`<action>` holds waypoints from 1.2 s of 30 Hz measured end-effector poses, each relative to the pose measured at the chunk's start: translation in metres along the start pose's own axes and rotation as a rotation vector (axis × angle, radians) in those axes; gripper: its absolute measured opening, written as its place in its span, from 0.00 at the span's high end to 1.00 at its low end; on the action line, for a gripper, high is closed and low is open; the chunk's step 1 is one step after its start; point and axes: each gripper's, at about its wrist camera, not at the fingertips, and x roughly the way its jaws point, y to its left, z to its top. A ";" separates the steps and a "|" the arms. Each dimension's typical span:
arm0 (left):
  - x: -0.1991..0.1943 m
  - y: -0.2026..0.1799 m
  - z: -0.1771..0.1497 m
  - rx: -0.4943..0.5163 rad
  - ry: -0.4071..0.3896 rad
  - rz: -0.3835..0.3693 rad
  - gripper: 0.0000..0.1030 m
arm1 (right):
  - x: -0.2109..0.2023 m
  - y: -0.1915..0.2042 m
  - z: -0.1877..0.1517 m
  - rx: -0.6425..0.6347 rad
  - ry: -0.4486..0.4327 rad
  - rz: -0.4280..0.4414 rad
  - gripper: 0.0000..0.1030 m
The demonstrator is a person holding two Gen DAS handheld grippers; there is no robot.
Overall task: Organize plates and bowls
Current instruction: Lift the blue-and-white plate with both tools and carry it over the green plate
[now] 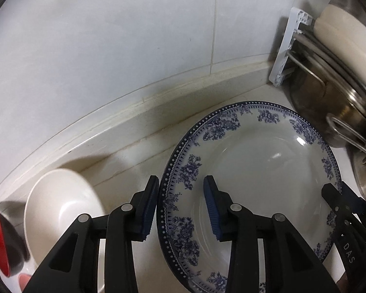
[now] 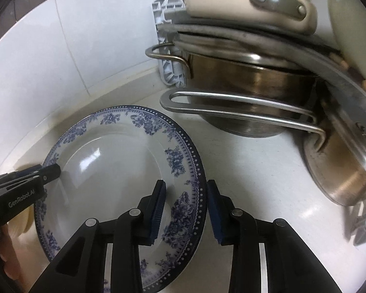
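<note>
A: Two tools are on one dish. Your left tool (image 1: 180, 207) straddles the left rim of the round white plate with the blue floral border (image 1: 251, 190), one pad outside the edge and one inside the well. Both pads look clamped on that rim.

B: And my right tool (image 2: 186, 210)?

A: It does the same on the opposite rim, one blue ribbed pad (image 2: 158, 210) over the well, the other just outside the dotted border. It reads as gripping the plate too.

B: Where does the plate sit?

A: Over the pale speckled table (image 2: 251, 175), near the tiled wall (image 1: 109, 48). Whether its underside touches the table, you cannot tell.

B: What is around it?

A: To your left, a plain cream bowl (image 1: 58, 207) stands on the table, just beside the left tool. Far right, stacked stainless steel pots (image 2: 251, 83) with wire handles sit under a cream pot (image 2: 231, 0), next to a white plastic rack (image 1: 288, 46) against the wall. A red and black object (image 1: 0, 241) shows at the near left edge, blurred.
</note>
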 end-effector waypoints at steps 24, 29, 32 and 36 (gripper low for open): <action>-0.113 0.054 -0.060 -0.140 -0.069 0.001 0.64 | -0.111 0.038 -0.025 -0.076 -0.065 0.033 0.66; -0.131 0.069 -0.077 -0.171 -0.082 0.013 0.64 | -0.140 0.051 -0.041 -0.107 -0.076 0.050 0.66; -0.143 0.080 -0.089 -0.187 -0.092 0.025 0.64 | -0.153 0.061 -0.049 -0.126 -0.078 0.063 0.66; -0.157 0.097 -0.108 -0.218 -0.094 0.038 0.64 | -0.166 0.076 -0.059 -0.152 -0.077 0.078 0.66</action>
